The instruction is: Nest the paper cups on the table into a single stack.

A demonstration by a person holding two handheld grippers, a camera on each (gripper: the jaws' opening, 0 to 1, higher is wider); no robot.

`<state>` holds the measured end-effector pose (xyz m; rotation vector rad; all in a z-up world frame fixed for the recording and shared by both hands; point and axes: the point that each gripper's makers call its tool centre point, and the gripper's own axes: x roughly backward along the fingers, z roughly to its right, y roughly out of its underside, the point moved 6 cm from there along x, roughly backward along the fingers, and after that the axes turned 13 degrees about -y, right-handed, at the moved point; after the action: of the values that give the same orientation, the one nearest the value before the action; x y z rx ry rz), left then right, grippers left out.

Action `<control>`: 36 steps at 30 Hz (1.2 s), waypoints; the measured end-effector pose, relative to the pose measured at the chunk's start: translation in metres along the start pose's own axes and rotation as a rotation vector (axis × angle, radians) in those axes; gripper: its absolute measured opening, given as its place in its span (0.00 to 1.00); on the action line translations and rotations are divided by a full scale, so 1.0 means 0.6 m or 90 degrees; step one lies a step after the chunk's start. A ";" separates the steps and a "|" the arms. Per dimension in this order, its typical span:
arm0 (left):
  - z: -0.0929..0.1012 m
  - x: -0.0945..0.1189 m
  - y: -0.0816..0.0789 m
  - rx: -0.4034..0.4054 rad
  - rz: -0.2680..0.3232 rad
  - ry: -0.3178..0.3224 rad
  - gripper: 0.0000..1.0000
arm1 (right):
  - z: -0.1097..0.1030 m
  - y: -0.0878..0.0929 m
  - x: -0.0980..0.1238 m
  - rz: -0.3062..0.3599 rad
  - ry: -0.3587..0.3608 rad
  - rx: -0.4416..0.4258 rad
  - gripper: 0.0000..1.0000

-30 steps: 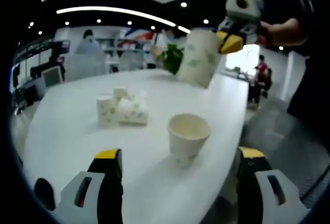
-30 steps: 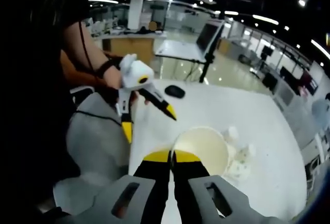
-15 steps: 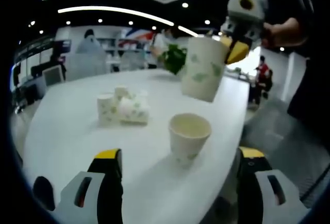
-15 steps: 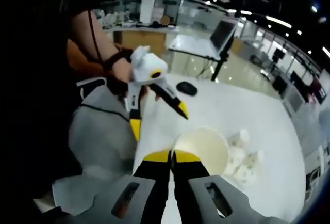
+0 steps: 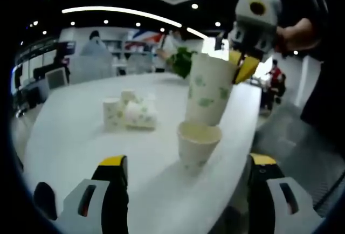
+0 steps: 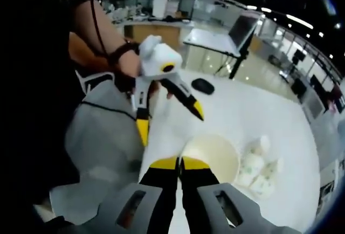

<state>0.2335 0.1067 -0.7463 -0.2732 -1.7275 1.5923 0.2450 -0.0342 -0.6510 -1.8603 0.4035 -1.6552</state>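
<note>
Held cup (image 5: 207, 94) lowered, touching table cup (image 5: 198, 145)

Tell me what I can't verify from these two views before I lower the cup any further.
- Right gripper view: the held cup hides the standing cup beneath it, so alignment is unreadable.
- Left gripper view: whether the held cup's base has entered the standing cup is unclear.
- Cup cluster: too small and blurred to count.
</note>
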 end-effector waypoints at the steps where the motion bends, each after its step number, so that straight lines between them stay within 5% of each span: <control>1: 0.000 0.000 0.000 0.000 0.001 0.000 0.90 | 0.000 0.001 -0.002 -0.003 -0.002 0.002 0.00; 36: -0.011 0.005 0.011 0.009 -0.005 -0.006 0.89 | 0.002 0.031 -0.067 -0.096 -0.053 0.053 0.00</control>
<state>0.2338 0.1149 -0.7515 -0.2529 -1.7217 1.6018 0.2426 -0.0243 -0.6942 -1.9292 0.1604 -1.6578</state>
